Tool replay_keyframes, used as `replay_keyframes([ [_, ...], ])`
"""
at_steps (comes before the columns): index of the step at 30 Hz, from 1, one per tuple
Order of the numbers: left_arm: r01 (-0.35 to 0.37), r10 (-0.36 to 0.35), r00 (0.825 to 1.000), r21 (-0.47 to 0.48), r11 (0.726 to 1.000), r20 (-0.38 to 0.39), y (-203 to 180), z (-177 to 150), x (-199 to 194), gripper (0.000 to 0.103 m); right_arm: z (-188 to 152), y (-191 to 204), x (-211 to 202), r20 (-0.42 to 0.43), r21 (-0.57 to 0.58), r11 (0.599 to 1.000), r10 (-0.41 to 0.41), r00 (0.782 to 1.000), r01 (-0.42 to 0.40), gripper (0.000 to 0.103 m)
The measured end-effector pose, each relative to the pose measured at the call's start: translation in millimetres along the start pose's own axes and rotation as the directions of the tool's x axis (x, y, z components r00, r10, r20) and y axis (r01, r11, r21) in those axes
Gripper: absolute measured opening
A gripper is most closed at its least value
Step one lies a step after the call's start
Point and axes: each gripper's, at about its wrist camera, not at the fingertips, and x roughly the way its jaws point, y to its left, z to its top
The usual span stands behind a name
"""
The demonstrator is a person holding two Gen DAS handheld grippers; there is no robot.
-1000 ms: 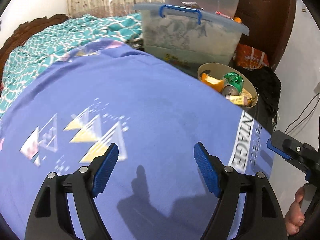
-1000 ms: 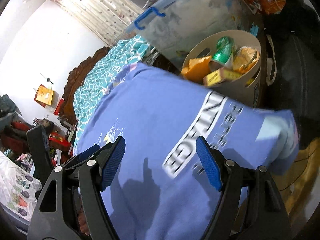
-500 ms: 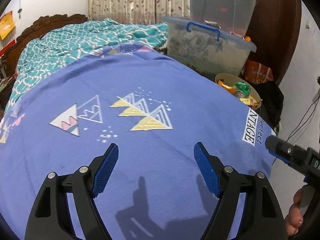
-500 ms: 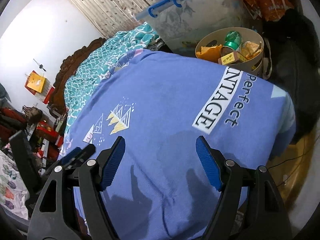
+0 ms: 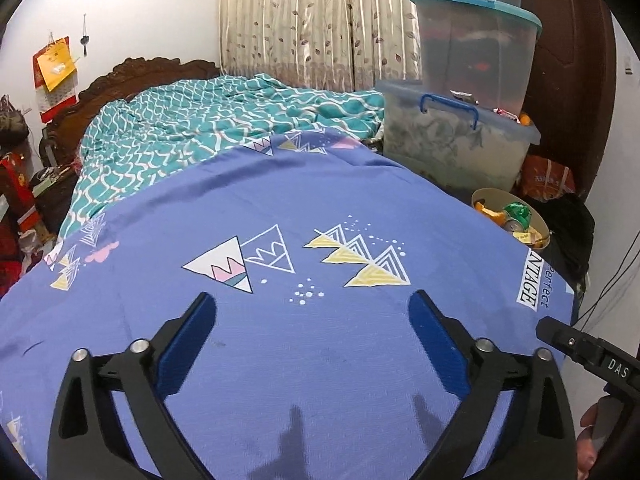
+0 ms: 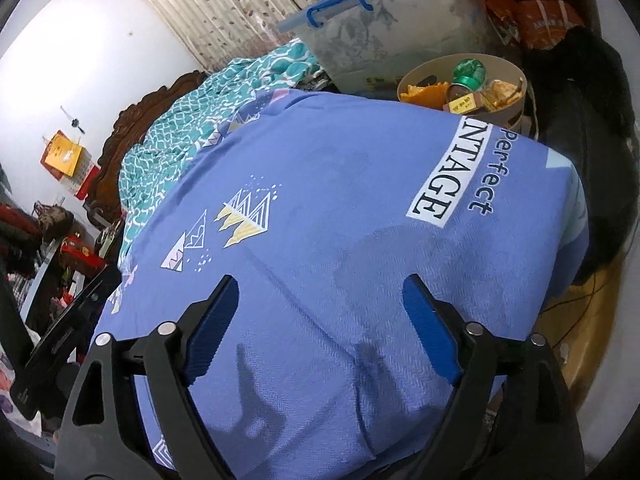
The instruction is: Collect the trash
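Over on the far left, a red and yellow wall calendar (image 5: 54, 76) hangs on the white wall, and below it the carved wooden headboard (image 5: 132, 76) curves along the bed. A teal patterned blanket (image 5: 224, 120) lies rumpled against that headboard. In front of it spreads the blue bedsheet (image 5: 320, 208), printed with little triangles, smooth and bare across the middle.

Down low, the left tool (image 5: 312, 336) hovers over that sheet, its jaws opening wide, blue pads apart, nothing between them. Its shadow falls on the cloth just beneath.

Moving right, the right tool (image 6: 316, 316) hangs above the same sheet, near the "Perfect" lettering at the bed's corner; its jaws are opening too, with only bare fabric between the pads. In the left wrist view its black body pokes in at the lower right edge, with a bit of the person's hand under it.

Further right, beyond the bed's edge, stands the tan round bin (image 6: 508, 110). The trash is already in there: a green can (image 6: 468, 72), orange wrappers (image 6: 424, 92) and a small yellow box (image 6: 466, 103), all piled together. Just behind the bin sits a clear storage box with a blue handle (image 6: 384, 36), a second tub (image 5: 476, 40) stacked above it, and an orange bag (image 6: 540, 20) leans at the far right by dark cloth.
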Motion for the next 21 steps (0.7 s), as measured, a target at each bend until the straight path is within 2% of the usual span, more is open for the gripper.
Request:
replay_keyframes([
  [4, -0.006, 0.006, 1.000, 0.009, 1.000, -0.008, -4.5, -0.4, -1.2, 0.094, -1.9, 0.7, -7.0, 0.024, -0.009, 1.000, -0.020, 1.000, 0.020, 0.091],
  [10, -0.001, 0.001, 1.000, 0.014, 1.000, -0.021, -12.8, -2.2, -0.9, 0.094, -3.0, -3.8, -23.4, 0.070, -0.004, 0.999, -0.041, 0.997, 0.041, 0.093],
  [21, -0.022, 0.025, 0.998, 0.053, 0.998, -0.049, -30.7, -9.4, 1.7, 0.094, -7.0, -8.3, -27.4, 0.062, 0.013, 0.999, -0.047, 0.997, 0.046, 0.093],
])
